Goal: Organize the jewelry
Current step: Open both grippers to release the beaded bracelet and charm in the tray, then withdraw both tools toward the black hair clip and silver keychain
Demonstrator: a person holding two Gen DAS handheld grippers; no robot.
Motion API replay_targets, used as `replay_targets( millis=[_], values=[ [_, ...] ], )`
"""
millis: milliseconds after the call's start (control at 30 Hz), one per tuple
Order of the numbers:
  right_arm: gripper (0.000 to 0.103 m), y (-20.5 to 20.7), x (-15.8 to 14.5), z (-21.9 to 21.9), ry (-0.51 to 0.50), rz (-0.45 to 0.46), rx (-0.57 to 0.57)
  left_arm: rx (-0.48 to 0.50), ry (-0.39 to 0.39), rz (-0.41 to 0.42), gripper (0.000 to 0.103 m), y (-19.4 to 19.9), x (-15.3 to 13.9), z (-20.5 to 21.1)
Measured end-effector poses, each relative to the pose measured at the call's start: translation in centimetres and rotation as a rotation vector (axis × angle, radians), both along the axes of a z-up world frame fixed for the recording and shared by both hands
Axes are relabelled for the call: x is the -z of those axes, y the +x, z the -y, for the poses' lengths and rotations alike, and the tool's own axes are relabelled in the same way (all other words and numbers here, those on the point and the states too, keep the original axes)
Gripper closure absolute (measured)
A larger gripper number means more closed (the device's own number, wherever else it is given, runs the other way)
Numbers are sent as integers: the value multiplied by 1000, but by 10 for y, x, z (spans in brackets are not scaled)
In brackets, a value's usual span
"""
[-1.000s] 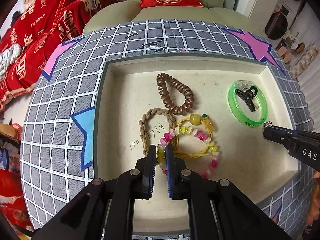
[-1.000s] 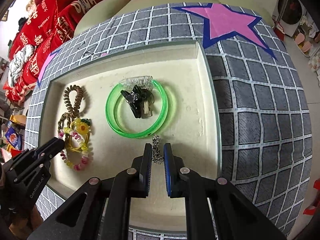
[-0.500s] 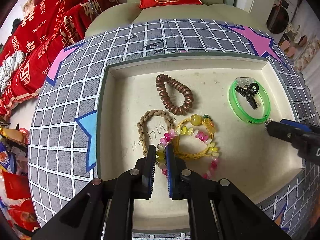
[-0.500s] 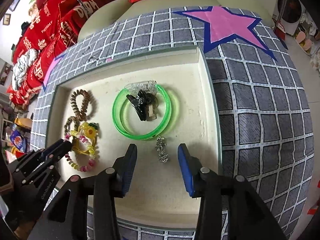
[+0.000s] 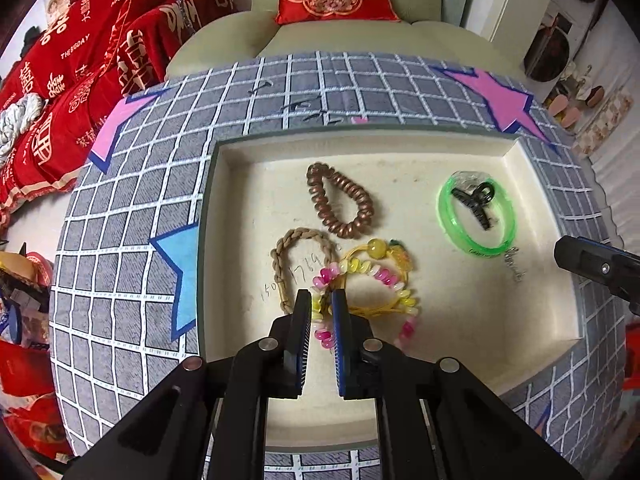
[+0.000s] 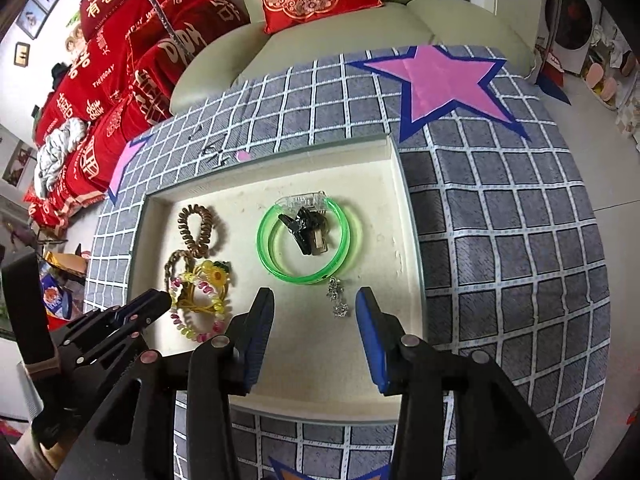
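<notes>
The right gripper [image 6: 315, 306] is spread wide over the silver charm [image 6: 337, 298], whose long axis runs from the green bangle [image 6: 306, 240] toward the camera. The left gripper [image 5: 321, 300] pinches the bead bracelet [image 5: 368, 292].

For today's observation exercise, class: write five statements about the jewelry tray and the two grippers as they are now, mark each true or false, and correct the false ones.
1. The right gripper has its fingers spread apart, holding nothing. True.
2. The black hair claw lies outside the green bangle. False: it lies inside the bangle's ring.
3. The left gripper is closed on the pink and yellow beaded bracelet. True.
4. The small silver chain lies on the checked cloth. False: it lies on the floor of the cream tray, just beside the bangle.
5. The brown spiral hair tie sits nearer the tray's far wall than the braided bracelet. True.
</notes>
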State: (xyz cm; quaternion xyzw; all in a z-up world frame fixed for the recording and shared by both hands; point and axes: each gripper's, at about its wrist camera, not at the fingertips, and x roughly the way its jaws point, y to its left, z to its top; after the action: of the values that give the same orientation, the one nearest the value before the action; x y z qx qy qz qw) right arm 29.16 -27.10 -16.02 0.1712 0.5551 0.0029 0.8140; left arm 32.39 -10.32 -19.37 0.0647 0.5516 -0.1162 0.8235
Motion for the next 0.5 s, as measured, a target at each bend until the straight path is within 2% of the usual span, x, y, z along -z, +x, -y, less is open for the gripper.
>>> replay_targets(
  millis=[100, 133, 167, 200, 267, 367, 500],
  values=[
    [57, -6, -8, 4, 4, 12, 13, 7, -17, 13, 84, -2, -8, 0],
    [56, -8, -10, 5, 5, 15, 19, 6, -18, 17, 80, -2, -10, 0],
    [56, -10, -13, 6, 8, 18, 24, 5, -21, 22, 37, -2, -13, 0],
    [55, -10, -15, 7, 9, 20, 27, -3, -19, 31, 0, -3, -16, -1],
    [54, -13, -17, 6, 9, 21, 29, -14, -1, 99, 0, -8, -27, -2],
    [53, -15, -19, 6, 3, 24, 30, 0, -6, 93, 0, -7, -33, -1],
    [39, -19, -21, 7, 7, 23, 46, 0, 14, 96, 0, -10, -36, -1]
  ],
)
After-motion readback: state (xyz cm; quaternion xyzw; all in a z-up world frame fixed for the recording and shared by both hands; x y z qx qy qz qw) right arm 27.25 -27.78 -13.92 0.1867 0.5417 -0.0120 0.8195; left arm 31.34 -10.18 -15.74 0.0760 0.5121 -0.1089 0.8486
